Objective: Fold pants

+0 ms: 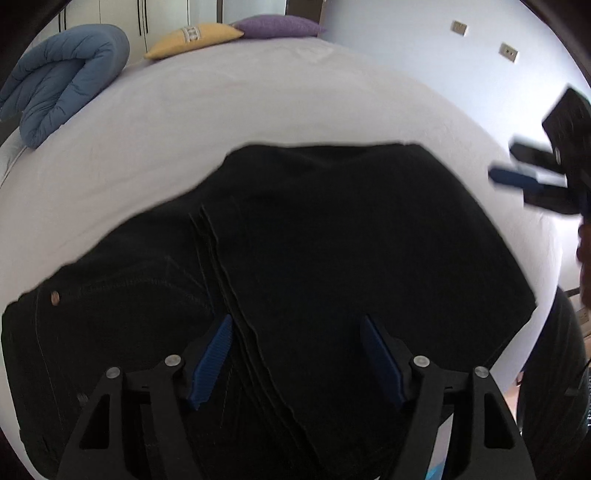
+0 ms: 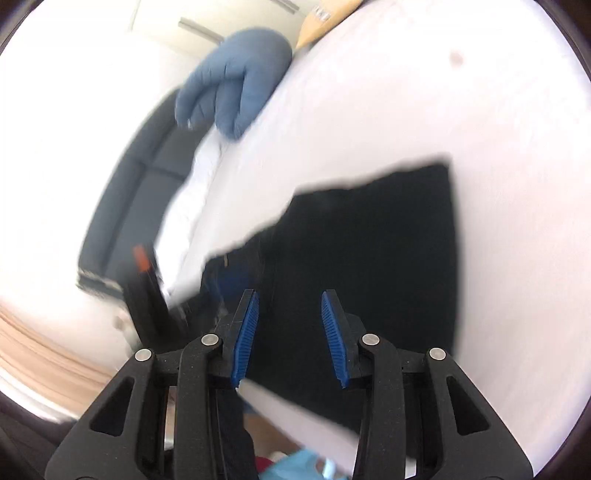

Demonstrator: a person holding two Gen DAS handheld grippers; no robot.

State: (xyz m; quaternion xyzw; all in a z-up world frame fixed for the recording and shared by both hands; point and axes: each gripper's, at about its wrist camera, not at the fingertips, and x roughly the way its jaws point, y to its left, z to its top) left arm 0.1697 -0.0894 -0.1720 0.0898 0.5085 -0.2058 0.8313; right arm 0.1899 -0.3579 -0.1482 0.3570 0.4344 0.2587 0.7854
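Note:
Black pants (image 1: 314,240) lie folded flat on the white bed, with stacked hem edges running down the middle and a rivet and pocket seam at the left. My left gripper (image 1: 297,323) is open and empty, hovering just above the pants near their front edge. My right gripper (image 2: 290,299) is open and empty, above the pants (image 2: 369,258) from the right side, blurred by motion. The right gripper also shows at the right edge of the left wrist view (image 1: 517,181). The left gripper shows blurred in the right wrist view (image 2: 155,306).
A rolled blue duvet (image 1: 62,77) lies at the bed's far left corner. A yellow pillow (image 1: 195,38) and a purple pillow (image 1: 277,26) lie at the head. White sheet (image 1: 295,99) stretches beyond the pants. A dark sofa (image 2: 140,192) stands beside the bed.

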